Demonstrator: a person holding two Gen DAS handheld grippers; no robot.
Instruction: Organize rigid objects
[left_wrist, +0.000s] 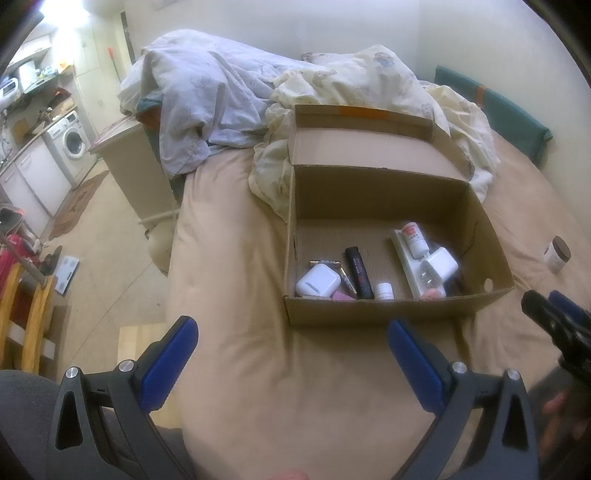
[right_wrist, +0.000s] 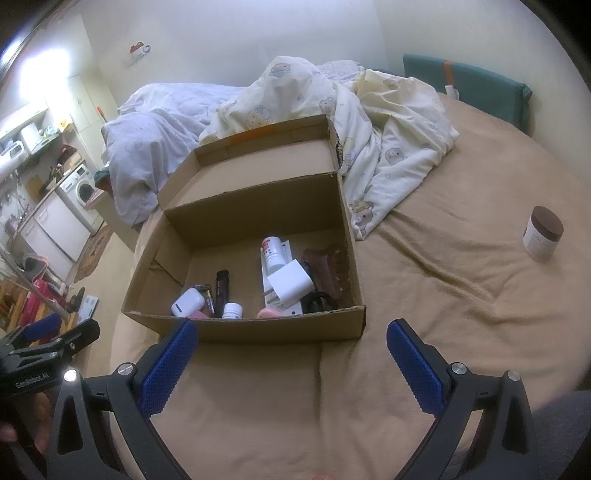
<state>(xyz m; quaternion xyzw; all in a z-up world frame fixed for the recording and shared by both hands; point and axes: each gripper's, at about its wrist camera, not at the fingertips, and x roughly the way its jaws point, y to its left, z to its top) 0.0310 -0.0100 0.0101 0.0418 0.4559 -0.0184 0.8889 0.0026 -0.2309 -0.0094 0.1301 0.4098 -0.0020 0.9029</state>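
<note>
One jar (right_wrist: 542, 236) left on bed (right_wrist: 424, 295); judged light, rigid, slippery; best gripped across body. Both hand-held grippers, left (left_wrist: 293, 332) and right (right_wrist: 291, 334), spread wide, empty.

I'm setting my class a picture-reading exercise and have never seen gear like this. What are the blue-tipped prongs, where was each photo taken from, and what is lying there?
The prongs are two hand-held claws, one per hand, each carrying a camera looking along its fingers. One picture is from the left claw, the other from the right claw. Both are open and hold nothing. On the bed sits an open cardboard box containing small items, such as a white earbud case and a white charger. A brown-lidded jar stands alone on the sheet.
</note>
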